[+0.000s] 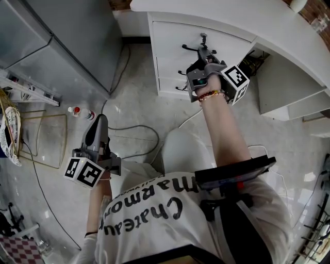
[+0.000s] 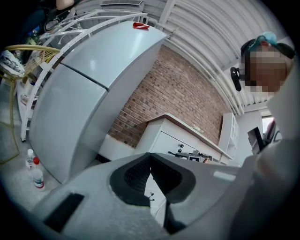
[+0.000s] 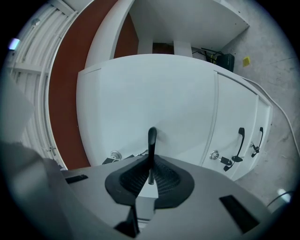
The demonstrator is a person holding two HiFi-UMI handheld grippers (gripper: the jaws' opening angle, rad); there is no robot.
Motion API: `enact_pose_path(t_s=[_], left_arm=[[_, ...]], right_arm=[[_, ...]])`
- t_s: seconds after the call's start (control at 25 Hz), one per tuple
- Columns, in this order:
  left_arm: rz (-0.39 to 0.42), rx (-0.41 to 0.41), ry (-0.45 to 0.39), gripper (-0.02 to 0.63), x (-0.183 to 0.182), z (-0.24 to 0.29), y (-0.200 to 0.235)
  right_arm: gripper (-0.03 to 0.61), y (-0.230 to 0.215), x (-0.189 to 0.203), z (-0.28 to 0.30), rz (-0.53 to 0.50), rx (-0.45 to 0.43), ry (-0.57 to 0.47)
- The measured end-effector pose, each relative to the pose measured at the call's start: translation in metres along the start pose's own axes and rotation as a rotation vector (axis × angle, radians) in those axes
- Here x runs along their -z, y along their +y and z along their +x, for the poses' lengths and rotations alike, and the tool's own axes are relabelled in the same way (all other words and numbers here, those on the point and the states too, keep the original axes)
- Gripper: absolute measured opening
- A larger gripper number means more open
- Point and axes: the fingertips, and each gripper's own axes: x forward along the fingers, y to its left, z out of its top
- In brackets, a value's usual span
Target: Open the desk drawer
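Note:
The white drawer unit stands under the desk top at the far side. My right gripper reaches level to its top drawer and is shut on that drawer's black handle, which stands between the ribbed pads. In the right gripper view the jaws hold the thin bar near their tips. The drawer front looks flush with the unit. My left gripper hangs low at the left above the floor, apart from the desk, shut with nothing in it.
Two lower drawers carry black handles and a key. A grey fridge stands left of the unit. Small bottles and cables lie on the floor. A white seat is below me.

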Motion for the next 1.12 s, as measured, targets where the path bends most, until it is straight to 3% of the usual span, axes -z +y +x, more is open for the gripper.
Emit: enact_pose_path(t_s=[0.48, 0.68, 1.12], left_arm=[[-0.030, -0.005, -0.029, 0.015, -0.004, -0.005, 0.014], [-0.072, 0.013, -0.036, 0.015, -0.007, 0.001, 0.012], [-0.072, 0.070, -0.025, 0.015, -0.006, 0.022, -0.005]], right_arm=[[0.032, 0.002, 0.019, -0.037, -0.009, 0.009, 0.009], [0.032, 0.002, 0.026, -0.051, 0.001, 0.002, 0.020], [0.032, 0.002, 0.039, -0.077, -0.005, 0.009, 0.066]])
